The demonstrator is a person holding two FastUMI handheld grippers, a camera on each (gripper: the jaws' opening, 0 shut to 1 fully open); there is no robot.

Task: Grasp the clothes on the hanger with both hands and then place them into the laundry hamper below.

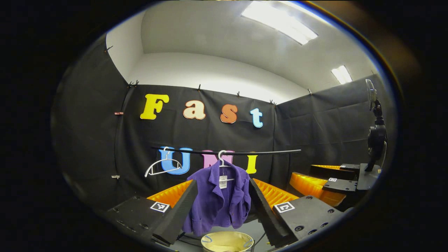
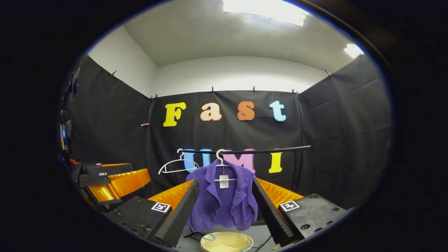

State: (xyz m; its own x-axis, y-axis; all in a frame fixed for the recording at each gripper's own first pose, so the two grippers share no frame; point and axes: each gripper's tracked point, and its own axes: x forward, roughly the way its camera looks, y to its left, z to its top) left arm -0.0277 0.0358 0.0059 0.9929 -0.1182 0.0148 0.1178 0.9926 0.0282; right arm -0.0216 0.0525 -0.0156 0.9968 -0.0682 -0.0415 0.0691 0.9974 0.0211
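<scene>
Purple jacket (image 1: 218,197) hangs ahead between each wide-open, empty hand-held gripper's (image 1: 219,210) fingers.

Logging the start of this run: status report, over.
Left gripper open, right gripper open, both short of the purple jacket. Jacket on white hanger on black rail. Cream round hamper below. Path clear.

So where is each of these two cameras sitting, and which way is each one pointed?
Left gripper view: rides the left gripper, facing the purple jacket on its rail; own open fingers frame it, the right gripper at its right.
Right gripper view: rides the right gripper, same heading, the left gripper at its left.
Shared: jacket, empty hanger, hamper.
</scene>
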